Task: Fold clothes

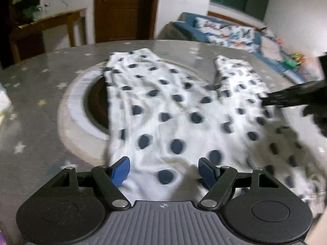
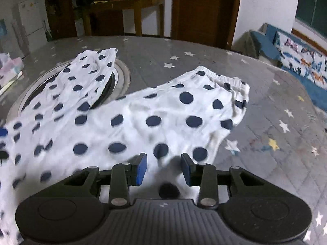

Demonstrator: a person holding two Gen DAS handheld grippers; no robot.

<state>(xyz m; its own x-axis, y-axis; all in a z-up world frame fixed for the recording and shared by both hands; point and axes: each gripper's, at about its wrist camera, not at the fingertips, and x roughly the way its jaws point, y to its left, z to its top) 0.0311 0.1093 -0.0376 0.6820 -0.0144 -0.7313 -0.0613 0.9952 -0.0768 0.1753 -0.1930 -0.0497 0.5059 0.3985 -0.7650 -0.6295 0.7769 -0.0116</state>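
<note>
left gripper (image 1: 164, 170) open over polka-dot garment (image 1: 173, 114), grey star-print table (image 1: 36, 110)

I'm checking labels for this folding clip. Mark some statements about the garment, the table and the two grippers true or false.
1. The garment is white with dark blue dots. True.
2. It hangs from a hanger. False: it lies spread on the table.
3. The left gripper is shut on the cloth. False: its jaws stand open over it.
4. The right gripper is open. True.
5. The tablecloth is plain red. False: it is grey with stars.
6. The garment partly covers a round inset in the table. True.
</note>
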